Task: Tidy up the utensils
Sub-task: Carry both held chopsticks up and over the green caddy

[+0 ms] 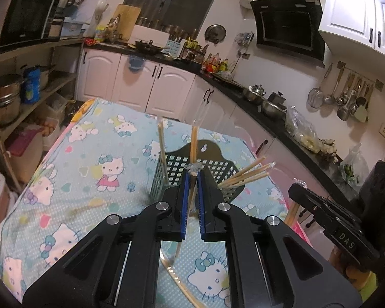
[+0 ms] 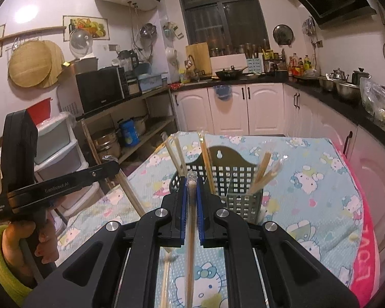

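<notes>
Chopsticks mostly sit in the holder (image 1: 213, 177) already, but each tool, left tool (image 1: 192, 177) and right tool (image 2: 191, 179), is clamped on one more wrapped pair (image 2: 191, 218) that looks yet to go in.

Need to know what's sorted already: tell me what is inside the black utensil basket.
Wrapped wooden chopsticks lean in one compartment of the utensil basket, and more chopsticks stand in the other. Their lower ends and the basket's floor are hidden behind its lattice walls and the gripper.

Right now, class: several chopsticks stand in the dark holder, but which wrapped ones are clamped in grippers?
Two: one in the left gripper, one in the right gripper, each pinched between blue pads near its wrapper's top. The others lean free in the holder.
</notes>
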Demonstrator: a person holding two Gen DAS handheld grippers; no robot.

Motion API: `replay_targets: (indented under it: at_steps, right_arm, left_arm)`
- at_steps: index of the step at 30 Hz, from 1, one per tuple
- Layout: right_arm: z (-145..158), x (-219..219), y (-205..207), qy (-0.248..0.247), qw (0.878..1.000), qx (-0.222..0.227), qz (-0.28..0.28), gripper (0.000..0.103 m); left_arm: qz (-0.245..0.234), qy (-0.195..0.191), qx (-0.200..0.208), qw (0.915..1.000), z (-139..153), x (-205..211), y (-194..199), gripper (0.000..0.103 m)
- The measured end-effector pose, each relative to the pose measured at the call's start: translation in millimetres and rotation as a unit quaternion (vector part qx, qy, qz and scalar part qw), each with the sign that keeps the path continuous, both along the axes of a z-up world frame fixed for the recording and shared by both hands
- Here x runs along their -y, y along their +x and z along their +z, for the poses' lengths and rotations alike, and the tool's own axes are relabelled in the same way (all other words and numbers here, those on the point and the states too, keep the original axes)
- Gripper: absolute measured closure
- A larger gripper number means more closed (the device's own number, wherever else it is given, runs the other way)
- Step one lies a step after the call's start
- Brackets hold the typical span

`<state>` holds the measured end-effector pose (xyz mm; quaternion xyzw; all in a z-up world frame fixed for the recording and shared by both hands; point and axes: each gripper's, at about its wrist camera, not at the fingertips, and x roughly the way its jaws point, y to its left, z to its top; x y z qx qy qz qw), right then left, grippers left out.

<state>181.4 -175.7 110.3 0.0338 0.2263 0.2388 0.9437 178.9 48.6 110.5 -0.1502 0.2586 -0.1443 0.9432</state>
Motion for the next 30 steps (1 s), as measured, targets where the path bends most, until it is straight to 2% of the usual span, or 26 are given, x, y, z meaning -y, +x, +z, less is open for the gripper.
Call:
replay_targets:
  at_steps: [21, 30]
  right_arm:
    - [50.2, 15.3, 34.9, 0.015, 0.999, 0.042, -0.022, 0.096]
    - [68.5, 24.6, 53.8, 0.026, 0.997, 0.06, -0.044, 0.096]
  left_arm:
    - [-0.019, 0.012, 0.057, 0.9981, 61.4, 25.1, 38.2, 0.101]
    - [-0.018, 0.015, 0.085, 0.9961, 79.0, 32.5, 55.5, 0.101]
